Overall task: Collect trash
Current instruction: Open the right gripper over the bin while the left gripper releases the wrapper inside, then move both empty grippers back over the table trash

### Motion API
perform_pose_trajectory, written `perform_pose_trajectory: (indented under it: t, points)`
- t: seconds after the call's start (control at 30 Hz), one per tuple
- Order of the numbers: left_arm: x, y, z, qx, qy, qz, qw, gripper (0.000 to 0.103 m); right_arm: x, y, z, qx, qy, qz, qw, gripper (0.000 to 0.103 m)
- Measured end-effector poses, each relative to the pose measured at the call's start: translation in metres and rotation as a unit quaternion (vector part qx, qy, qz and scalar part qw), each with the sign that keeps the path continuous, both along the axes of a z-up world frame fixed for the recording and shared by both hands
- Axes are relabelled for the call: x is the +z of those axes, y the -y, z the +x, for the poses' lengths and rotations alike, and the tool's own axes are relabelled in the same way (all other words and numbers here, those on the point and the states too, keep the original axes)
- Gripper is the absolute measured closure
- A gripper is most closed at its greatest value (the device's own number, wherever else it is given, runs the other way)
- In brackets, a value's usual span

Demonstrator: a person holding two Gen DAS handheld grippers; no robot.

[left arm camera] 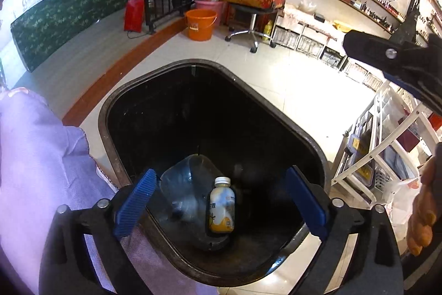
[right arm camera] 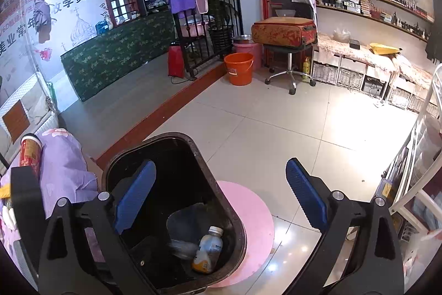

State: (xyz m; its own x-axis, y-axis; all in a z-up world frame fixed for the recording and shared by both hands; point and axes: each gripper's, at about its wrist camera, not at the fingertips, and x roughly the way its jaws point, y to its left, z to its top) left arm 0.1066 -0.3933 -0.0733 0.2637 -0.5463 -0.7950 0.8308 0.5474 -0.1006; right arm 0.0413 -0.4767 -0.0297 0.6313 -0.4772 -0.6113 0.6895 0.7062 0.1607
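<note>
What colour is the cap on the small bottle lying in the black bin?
White. The cap on the small bottle shows best in the left wrist view.

You are looking down at a pale tiled floor [right arm camera: 276,129]. A black trash bin [right arm camera: 129,151] stands on it, partly on a round pink mat [right arm camera: 257,214] that lies flat on the tiles. Farther off, an orange bucket [right arm camera: 239,68] sits on the floor just beside a pink tub [right arm camera: 248,50], next to a wheeled stool [right arm camera: 290,68] carrying a worn suitcase [right arm camera: 284,32]. A red-brown step edge [right arm camera: 165,120] runs across the floor to a raised grey platform [right arm camera: 124,104].
</note>
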Motion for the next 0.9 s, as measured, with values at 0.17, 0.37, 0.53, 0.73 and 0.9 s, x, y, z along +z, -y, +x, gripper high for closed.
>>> perform_pose_trajectory:
  t: [0.17,0.37,0.53,0.73,0.9]
  points:
    - [0.006,-0.003,-0.006,-0.001,0.007,-0.009,0.9999,0.009,0.004,-0.001,0.0,-0.002,0.004,-0.002,1.0,0.009]
    - [0.016,-0.02,-0.016,0.014,0.028,-0.025,0.9992,0.008,0.005,-0.003,0.0,0.004,0.008,-0.006,1.0,0.009]
    - [0.022,-0.051,-0.018,0.046,0.039,-0.034,0.9976,0.007,0.004,-0.01,0.006,0.028,0.019,0.006,0.999,0.008]
    - [0.031,-0.101,-0.015,0.089,0.043,-0.05,0.9938,0.006,0.001,-0.037,0.033,0.095,0.01,0.017,0.995,0.007]
    - [0.037,-0.145,-0.009,0.145,0.04,-0.063,0.9867,0.006,0.0,-0.075,0.056,0.164,0.005,0.008,0.986,0.007]
